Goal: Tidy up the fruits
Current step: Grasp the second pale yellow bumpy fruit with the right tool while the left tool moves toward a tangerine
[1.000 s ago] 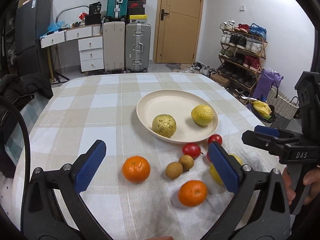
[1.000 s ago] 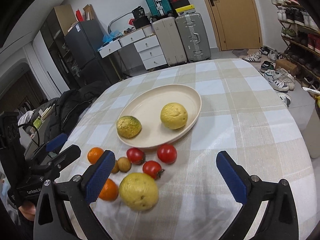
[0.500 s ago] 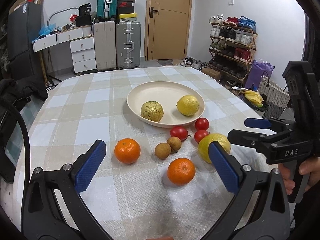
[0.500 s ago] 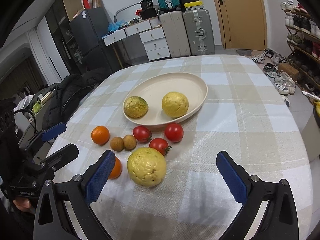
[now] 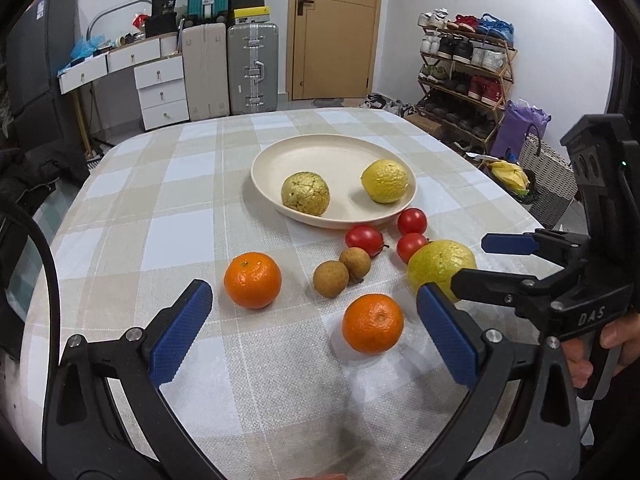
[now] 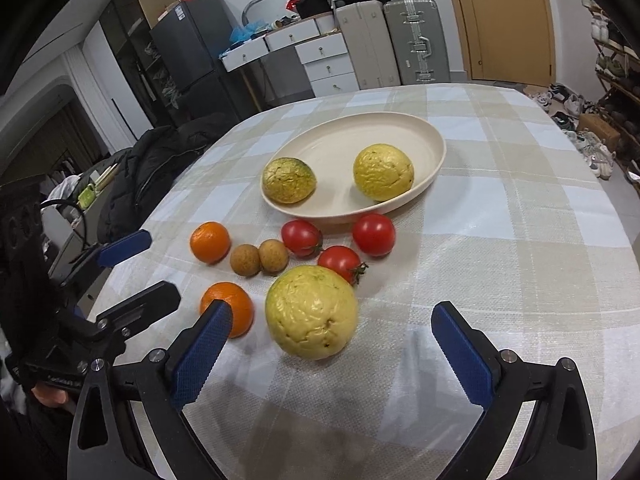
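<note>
A cream plate (image 5: 320, 152) (image 6: 424, 136) holds two wrinkled yellow-green fruits (image 5: 305, 193) (image 6: 383, 172). On the checked cloth in front lie a third big yellow fruit (image 6: 312, 318) (image 5: 436, 264), three tomatoes (image 6: 373, 234), two small brown fruits (image 6: 273, 255) and two oranges (image 5: 252, 279) (image 5: 372, 323). My right gripper (image 6: 332, 354) is open and empty, its jaws on either side of the big yellow fruit, just short of it. My left gripper (image 5: 316, 334) is open and empty, low over the cloth just before the oranges.
The round table's edge (image 5: 520, 208) drops off at right toward a shoe rack (image 5: 464, 68) and baskets. A dark jacket (image 6: 160, 168) lies at the table's left side. Suitcases and drawers stand behind.
Both grippers have drawn closer to the loose fruit. The right one now brackets the big yellow fruit; the left one has swung so the oranges sit between its fingers' line.
</note>
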A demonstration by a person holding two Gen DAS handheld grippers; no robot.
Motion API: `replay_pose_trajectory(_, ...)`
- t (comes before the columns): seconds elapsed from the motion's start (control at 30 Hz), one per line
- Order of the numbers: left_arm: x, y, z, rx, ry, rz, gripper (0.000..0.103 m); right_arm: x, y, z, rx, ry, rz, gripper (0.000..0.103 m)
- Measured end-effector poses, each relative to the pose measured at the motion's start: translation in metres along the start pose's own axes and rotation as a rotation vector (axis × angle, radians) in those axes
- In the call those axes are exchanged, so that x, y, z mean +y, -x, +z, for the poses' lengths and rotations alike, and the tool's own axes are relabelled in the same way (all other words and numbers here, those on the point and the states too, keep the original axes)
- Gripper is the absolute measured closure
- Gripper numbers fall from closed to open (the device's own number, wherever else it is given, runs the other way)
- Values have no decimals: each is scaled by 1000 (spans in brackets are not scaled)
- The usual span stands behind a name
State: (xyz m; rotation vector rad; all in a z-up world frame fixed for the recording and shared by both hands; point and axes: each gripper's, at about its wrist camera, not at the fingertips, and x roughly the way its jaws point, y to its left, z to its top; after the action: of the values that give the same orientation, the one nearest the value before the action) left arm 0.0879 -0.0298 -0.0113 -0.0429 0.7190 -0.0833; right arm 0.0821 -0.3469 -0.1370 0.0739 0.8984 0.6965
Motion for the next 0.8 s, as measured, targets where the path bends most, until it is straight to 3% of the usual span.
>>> replay_pose_trajectory(0.17,7,-3,1,3,17,3,1,1,-3,-2,9,10,9,5)
replay_pose_trajectory(0.3,10,-4,2,0,21,8,1,4,-7,-3,25,13,28,19)
replay_pose_trajectory(0.8,11,-8,2,9,17,5,1,15,-14,-8,33,35,53,33)
